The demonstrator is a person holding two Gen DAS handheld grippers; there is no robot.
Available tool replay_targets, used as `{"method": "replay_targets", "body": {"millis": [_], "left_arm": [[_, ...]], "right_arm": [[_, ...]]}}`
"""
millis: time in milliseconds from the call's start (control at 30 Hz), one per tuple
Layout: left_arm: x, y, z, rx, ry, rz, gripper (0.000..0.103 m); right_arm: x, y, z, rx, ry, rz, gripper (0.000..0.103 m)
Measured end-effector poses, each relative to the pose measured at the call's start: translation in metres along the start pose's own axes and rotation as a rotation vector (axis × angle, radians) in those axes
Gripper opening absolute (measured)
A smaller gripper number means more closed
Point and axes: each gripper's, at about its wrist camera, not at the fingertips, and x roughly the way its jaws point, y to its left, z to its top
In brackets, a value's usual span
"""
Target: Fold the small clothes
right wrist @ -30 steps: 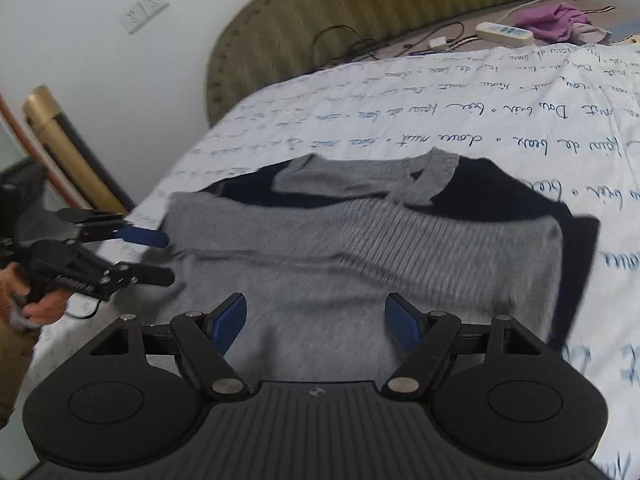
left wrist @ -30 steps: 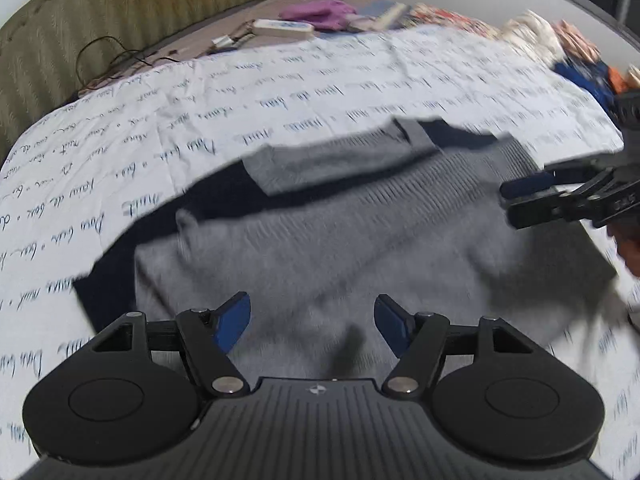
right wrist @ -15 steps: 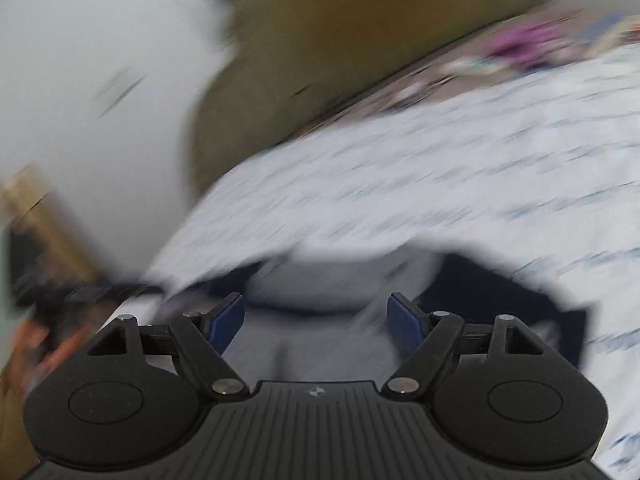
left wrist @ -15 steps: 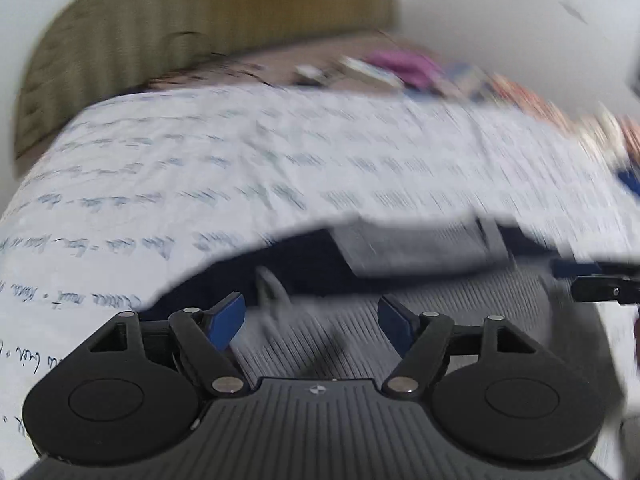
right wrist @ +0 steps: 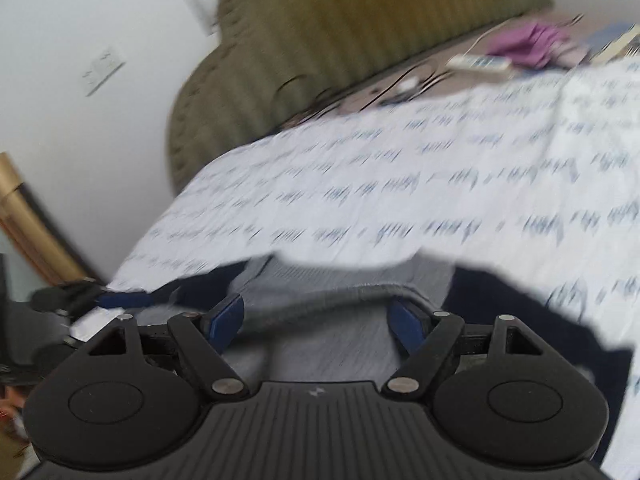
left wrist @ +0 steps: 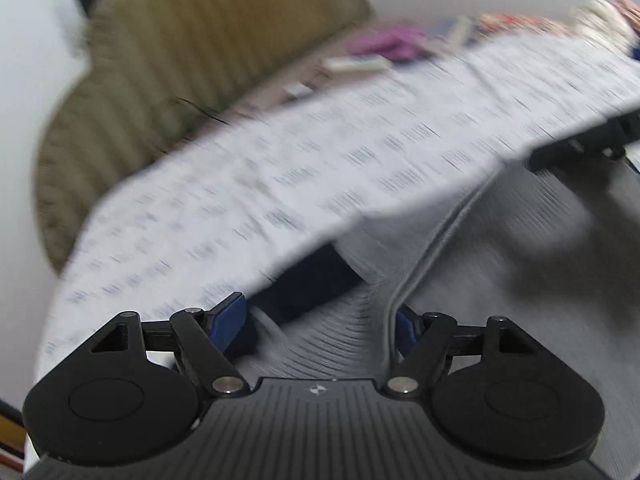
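A grey ribbed sweater (left wrist: pixel 480 248) with dark navy sleeves (right wrist: pixel 520 300) lies flat on the bed. My left gripper (left wrist: pixel 320 316) hangs low over the sweater's left part. Its jaws are opening, with grey knit and a folded edge lying between the blue pads, which do not press on it. My right gripper (right wrist: pixel 316 312) is open over the sweater's (right wrist: pixel 340 344) far grey edge, and that rim runs between its fingertips. Each gripper shows in the other's view: the right gripper (left wrist: pixel 580 144) at the upper right, the left gripper (right wrist: pixel 120 300) at the left edge. Both views are blurred.
The white bed sheet (right wrist: pixel 400 180) with blue script stretches beyond the sweater to an olive headboard (right wrist: pixel 340 40). A purple cloth (right wrist: pixel 532 40), a white power strip (right wrist: pixel 480 62) and cables lie by the headboard. A golden post (right wrist: pixel 24 216) stands beside the bed.
Both grippers have dropped closer to the sweater and advanced toward its far edge. Both views have swung and tilted. The left jaws stand slightly wider.
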Motion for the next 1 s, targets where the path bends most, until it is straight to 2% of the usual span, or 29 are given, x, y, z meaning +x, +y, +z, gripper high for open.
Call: {"method": "replay_targets", "body": {"millis": [33,133,200,300,367,400,467,500,533,600,633,767,867,933,967,1000], "left_arm": [[0.003,0.005,0.005,-0.013,-0.011,0.045,0.083],[0.014,0.021,0.013,-0.063,0.008,0.133,0.083],[0.013,0.035,0.013,-0.125,0.019,0.145,0.082],[0.009,0.060,0.008,-0.222,0.029,0.146,0.095],[0.011,0.074,0.003,-0.279,0.049,0.148,0.097],[0.012,0.079,0.002,-0.302,0.065,0.144,0.097],[0.012,0.086,0.000,-0.345,0.089,0.149,0.096],[0.011,0.089,-0.001,-0.362,0.095,0.160,0.096],[0.008,0.092,-0.003,-0.371,0.092,0.159,0.096],[0.001,0.096,-0.005,-0.372,0.076,0.141,0.096],[-0.002,0.096,-0.006,-0.367,0.073,0.143,0.096],[-0.018,0.088,-0.014,-0.339,0.053,0.129,0.097],[-0.023,0.074,-0.028,-0.303,0.064,0.108,0.097],[-0.025,0.064,-0.039,-0.271,0.082,0.131,0.097],[-0.026,0.061,-0.045,-0.258,0.088,0.142,0.097],[-0.027,0.058,-0.050,-0.248,0.089,0.151,0.097]], "right_arm": [[-0.001,0.001,0.002,-0.009,-0.023,-0.043,0.079],[-0.009,0.004,0.005,-0.015,-0.091,-0.144,0.080],[-0.017,0.005,0.001,-0.029,-0.107,-0.121,0.083],[-0.021,0.018,-0.012,-0.143,-0.042,-0.088,0.088],[-0.013,0.029,-0.023,-0.233,0.037,-0.101,0.089],[-0.006,0.032,-0.027,-0.271,0.067,-0.133,0.089],[0.008,0.030,-0.035,-0.309,0.099,-0.275,0.089],[0.013,0.024,-0.035,-0.291,0.100,-0.342,0.089],[0.013,0.017,-0.036,-0.246,0.084,-0.373,0.089],[0.003,0.012,-0.033,-0.157,0.031,-0.373,0.089],[-0.002,0.015,-0.033,-0.156,0.003,-0.362,0.089],[-0.010,0.043,-0.042,-0.263,-0.011,-0.334,0.089],[-0.001,0.058,-0.057,-0.361,0.052,-0.295,0.092],[0.014,0.060,-0.067,-0.404,0.119,-0.380,0.092],[0.016,0.058,-0.069,-0.388,0.125,-0.424,0.093],[0.011,0.057,-0.068,-0.348,0.105,-0.424,0.093]]}}
